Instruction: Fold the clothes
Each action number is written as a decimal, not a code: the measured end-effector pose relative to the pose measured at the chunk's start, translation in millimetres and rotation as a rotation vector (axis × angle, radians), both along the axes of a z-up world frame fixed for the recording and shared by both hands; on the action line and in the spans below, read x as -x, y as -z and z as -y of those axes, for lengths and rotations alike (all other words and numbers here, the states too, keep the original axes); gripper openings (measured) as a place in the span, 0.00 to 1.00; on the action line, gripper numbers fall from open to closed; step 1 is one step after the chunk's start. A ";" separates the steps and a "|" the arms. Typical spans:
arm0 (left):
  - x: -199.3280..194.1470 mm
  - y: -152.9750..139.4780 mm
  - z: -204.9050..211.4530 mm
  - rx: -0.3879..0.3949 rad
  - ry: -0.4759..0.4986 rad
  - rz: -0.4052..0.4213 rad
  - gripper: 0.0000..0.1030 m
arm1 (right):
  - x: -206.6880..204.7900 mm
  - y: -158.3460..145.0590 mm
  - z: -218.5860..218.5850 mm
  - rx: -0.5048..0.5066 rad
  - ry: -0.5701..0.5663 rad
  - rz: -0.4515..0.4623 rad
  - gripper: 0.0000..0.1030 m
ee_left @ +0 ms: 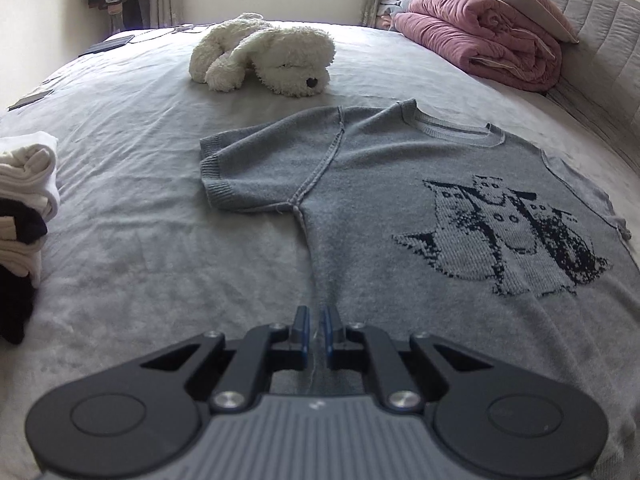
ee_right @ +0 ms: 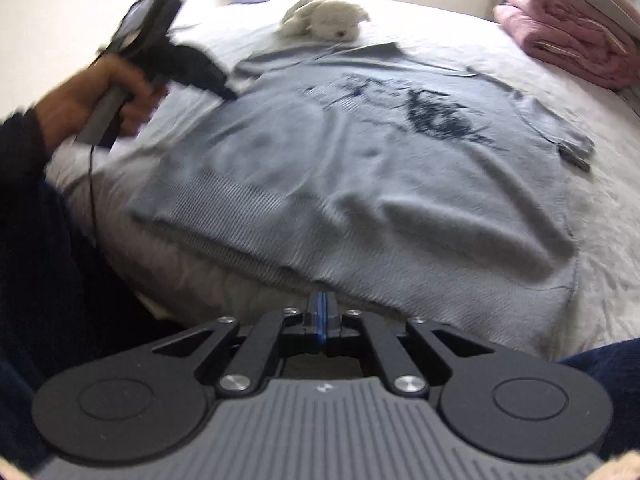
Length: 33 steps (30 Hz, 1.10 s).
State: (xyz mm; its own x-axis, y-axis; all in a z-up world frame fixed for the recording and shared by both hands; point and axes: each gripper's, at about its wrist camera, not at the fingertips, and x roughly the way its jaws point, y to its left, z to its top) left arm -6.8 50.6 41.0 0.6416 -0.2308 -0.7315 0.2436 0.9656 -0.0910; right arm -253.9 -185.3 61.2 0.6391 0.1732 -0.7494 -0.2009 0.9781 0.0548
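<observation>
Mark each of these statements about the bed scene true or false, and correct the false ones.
1. The grey knitted short-sleeved sweater lies spread flat on the bed. True.
2. A brown plush bear lies beyond it. False: a white plush dog lies there.
3. The folded pink quilt sits by the headboard. True.
4. The right gripper stands wide open. False: it is shut at the sweater's hem.
5. The sweater is plain. False: it bears a dark knitted pattern.
</observation>
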 end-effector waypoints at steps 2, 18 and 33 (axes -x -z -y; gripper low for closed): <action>6.0 -3.4 -2.1 0.030 0.000 0.005 0.06 | -6.2 -7.0 13.7 0.009 0.060 0.039 0.17; 113.7 6.6 -33.8 0.202 -0.120 -0.081 0.20 | -37.5 9.2 124.3 -0.023 0.597 -0.034 0.49; 141.3 19.4 -3.4 0.077 -0.111 -0.045 0.03 | -31.7 26.0 133.4 -0.042 0.580 -0.106 0.04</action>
